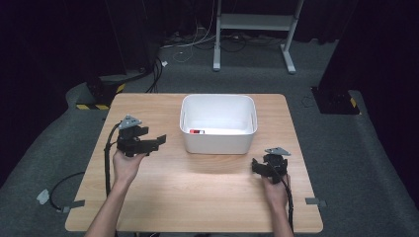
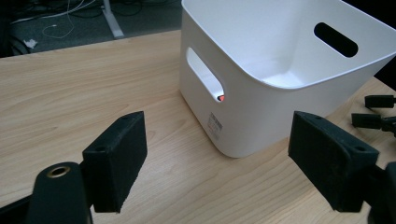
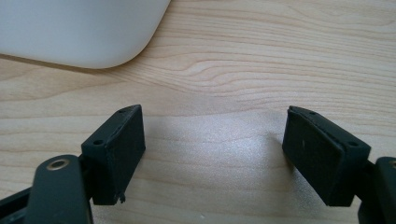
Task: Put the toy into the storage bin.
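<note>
White plastic bin point(image 1: 218, 132) sits at the centre of the wooden table point(image 1: 163, 192). Left gripper point(image 1: 157, 141) at frame left and right gripper point(image 1: 258, 167) at lower right both hold their jaws spread, empty.

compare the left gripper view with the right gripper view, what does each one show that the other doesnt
Left gripper view: the white bin's handle slots, a red item seen through the near slot, a label, and the right gripper at the edge. Right gripper view: only a rounded bottom corner of the white bin. Both: open black jaws over the wooden table with nothing held.
</note>
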Demonstrator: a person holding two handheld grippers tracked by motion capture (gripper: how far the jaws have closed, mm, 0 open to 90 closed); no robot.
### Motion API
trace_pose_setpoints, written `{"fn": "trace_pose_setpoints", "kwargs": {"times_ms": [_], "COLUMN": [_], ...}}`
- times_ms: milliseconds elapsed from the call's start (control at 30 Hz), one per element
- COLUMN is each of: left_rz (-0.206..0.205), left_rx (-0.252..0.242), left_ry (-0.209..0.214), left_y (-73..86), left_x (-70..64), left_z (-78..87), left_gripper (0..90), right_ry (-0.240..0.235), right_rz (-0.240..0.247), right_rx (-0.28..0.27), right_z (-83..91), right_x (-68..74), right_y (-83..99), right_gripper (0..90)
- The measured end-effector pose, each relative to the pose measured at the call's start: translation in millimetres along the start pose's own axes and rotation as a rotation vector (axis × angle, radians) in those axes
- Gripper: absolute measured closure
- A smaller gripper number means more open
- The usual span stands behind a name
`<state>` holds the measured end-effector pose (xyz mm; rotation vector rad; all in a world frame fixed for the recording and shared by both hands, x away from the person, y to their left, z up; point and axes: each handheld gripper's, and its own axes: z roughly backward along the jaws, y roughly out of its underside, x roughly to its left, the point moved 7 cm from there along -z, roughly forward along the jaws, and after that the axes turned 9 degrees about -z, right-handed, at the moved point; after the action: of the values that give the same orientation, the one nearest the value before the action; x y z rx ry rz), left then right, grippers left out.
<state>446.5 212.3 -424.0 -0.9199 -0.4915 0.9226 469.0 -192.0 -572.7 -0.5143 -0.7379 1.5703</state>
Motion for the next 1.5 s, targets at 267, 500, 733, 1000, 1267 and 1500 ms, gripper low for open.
{"fn": "trace_pose_setpoints", "kwargs": {"times_ms": [267, 500, 733, 1000, 1267, 1500], "left_rz": [0.006, 0.01, 0.018, 0.013, 0.011, 0.018], "left_rx": [0.002, 0.008, 0.006, 0.015, 0.028, 0.032], "left_ry": [0.0, -0.003, -0.004, -0.009, -0.02, -0.026], "left_y": [4.4, 9.7, 13.5, 17.6, 24.0, 30.2], "left_x": [0.0, 0.8, 0.8, 0.6, 1.6, 1.9], "left_z": [-0.1, -0.8, -2.1, -5.5, -9.4, -12.2], "left_gripper": [19.9, 19.9, 20.0, 20.0, 20.1, 20.1], "right_ry": [0.0, 0.0, 0.0, 0.0, 0.001, 0.0], "right_rz": [0.0, 0.001, 0.001, 0.0, 0.001, 0.0], "right_rx": [-0.001, 0.0, 0.0, 0.0, 0.0, 0.0], "right_z": [0.0, 0.0, 0.1, 0.0, 0.0, 0.0], "right_x": [0.0, 0.0, 0.0, 0.0, 0.0, 0.0], "right_y": [0.0, 0.0, 0.1, 0.0, 0.0, 0.0], "right_gripper": [21.1, 21.1, 21.1, 21.1, 21.1, 21.1]}}
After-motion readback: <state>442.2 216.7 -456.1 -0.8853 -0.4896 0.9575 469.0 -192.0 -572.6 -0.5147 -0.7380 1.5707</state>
